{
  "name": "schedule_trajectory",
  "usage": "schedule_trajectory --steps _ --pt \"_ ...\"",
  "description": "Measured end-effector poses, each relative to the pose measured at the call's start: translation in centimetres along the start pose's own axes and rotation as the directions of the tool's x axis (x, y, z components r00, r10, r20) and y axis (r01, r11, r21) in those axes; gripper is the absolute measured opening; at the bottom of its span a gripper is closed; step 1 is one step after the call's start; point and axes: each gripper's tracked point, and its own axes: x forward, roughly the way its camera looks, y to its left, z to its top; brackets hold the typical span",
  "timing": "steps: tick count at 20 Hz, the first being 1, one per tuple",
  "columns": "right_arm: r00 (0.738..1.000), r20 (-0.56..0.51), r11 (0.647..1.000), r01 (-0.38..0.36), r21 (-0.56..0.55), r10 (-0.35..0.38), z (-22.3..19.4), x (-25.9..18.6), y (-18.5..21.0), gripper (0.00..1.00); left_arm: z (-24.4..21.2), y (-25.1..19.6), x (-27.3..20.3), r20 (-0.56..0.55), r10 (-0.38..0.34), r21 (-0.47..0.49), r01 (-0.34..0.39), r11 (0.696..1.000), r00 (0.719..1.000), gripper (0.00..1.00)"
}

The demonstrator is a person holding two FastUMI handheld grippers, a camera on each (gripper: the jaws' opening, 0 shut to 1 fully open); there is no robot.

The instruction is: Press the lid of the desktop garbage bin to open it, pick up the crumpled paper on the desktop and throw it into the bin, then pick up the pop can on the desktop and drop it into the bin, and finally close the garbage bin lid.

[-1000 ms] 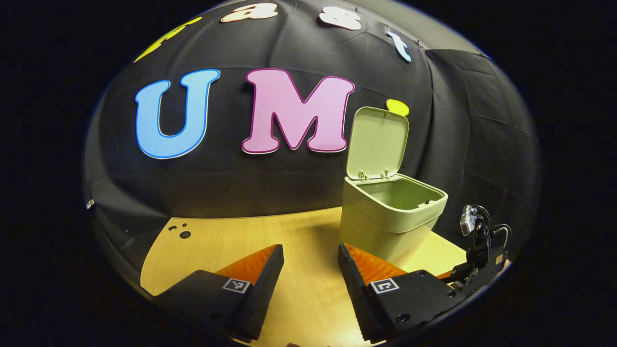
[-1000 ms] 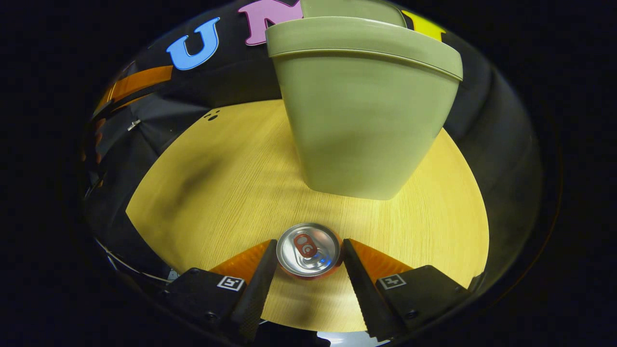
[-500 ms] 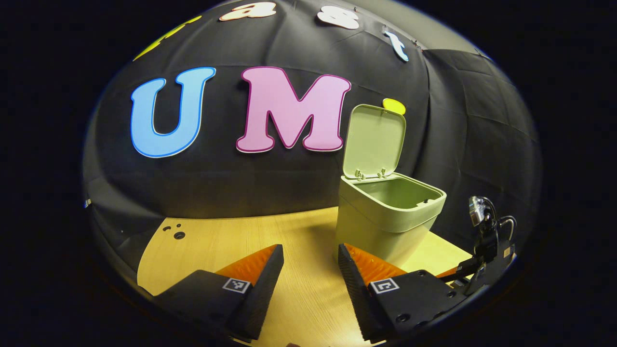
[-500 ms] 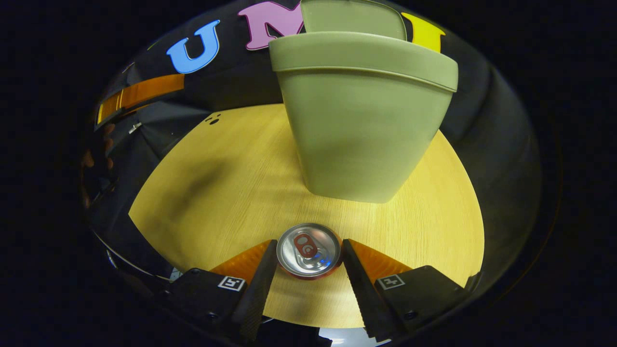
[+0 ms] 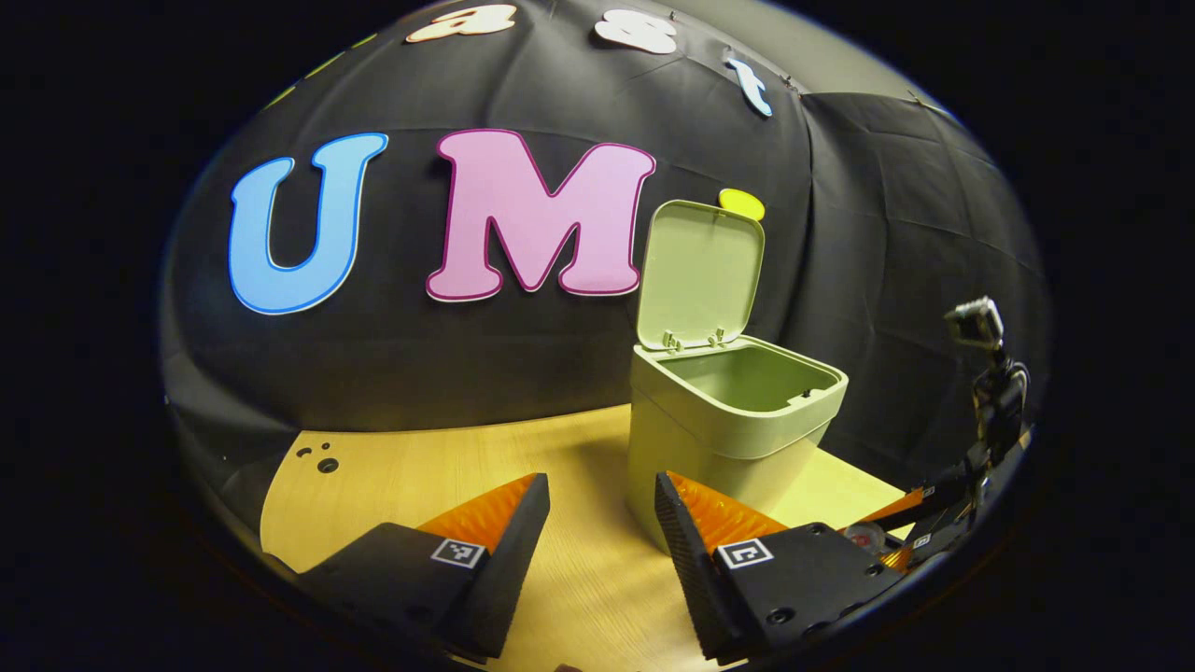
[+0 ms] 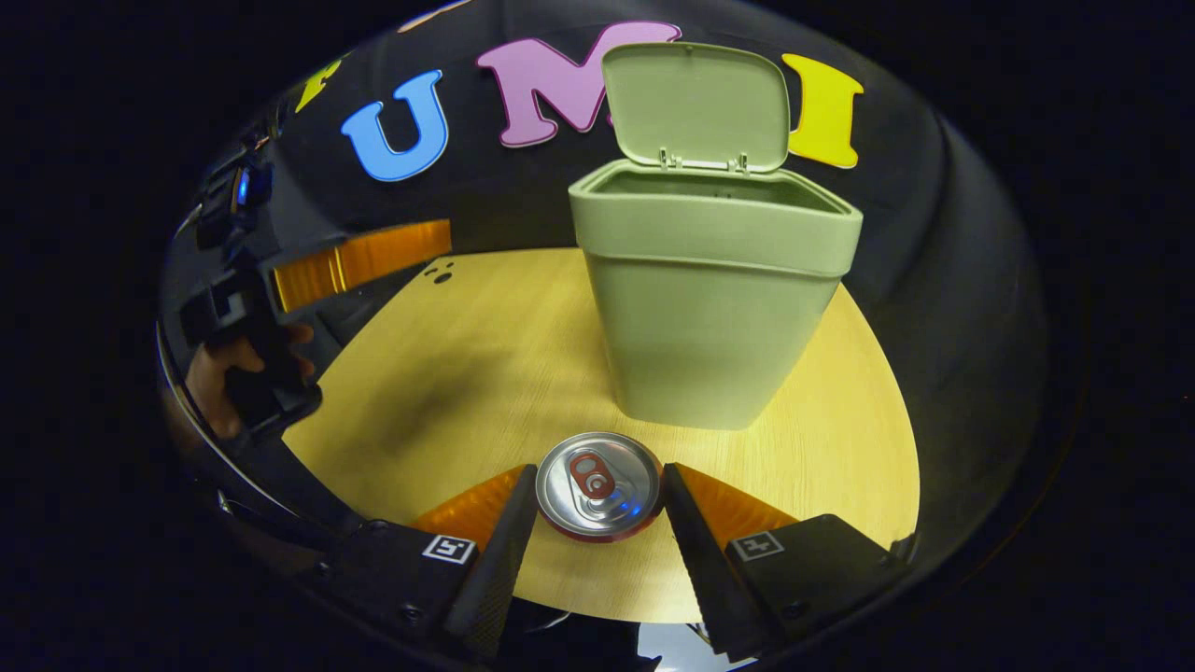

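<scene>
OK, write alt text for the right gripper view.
The right gripper clamps a pop can by its sides, above a wooden table. Ahead stands a green bin with its lid raised.

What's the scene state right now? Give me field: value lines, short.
bin: green garbage bin upright on the wooden table
lid: lid raised, bin open
can: pop can gripped at its sides, top facing the camera
right hand-held gripper: shut on the pop can, in front of the bin
left hand-held gripper: open, holding nothing, bin ahead to its right
crumpled paper: not on the visible table; bin interior not fully visible
</scene>
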Motion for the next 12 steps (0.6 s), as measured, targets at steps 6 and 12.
schedule_trajectory --steps 6,12 --pt "0.994 0.105 1.0 -0.014 -0.013 0.016 5.6 -3.3 0.9 0.82 0.2 0.0 -0.6 0.016 0.002 -0.006 -0.002 1.0 1.0 0.75" --pt "0.974 0.219 0.998 -0.042 -0.038 0.049 11.1 -7.3 1.7 0.82 -1.0 1.2 -2.1 0.007 0.05 -0.013 -0.05 0.999 0.999 0.75"
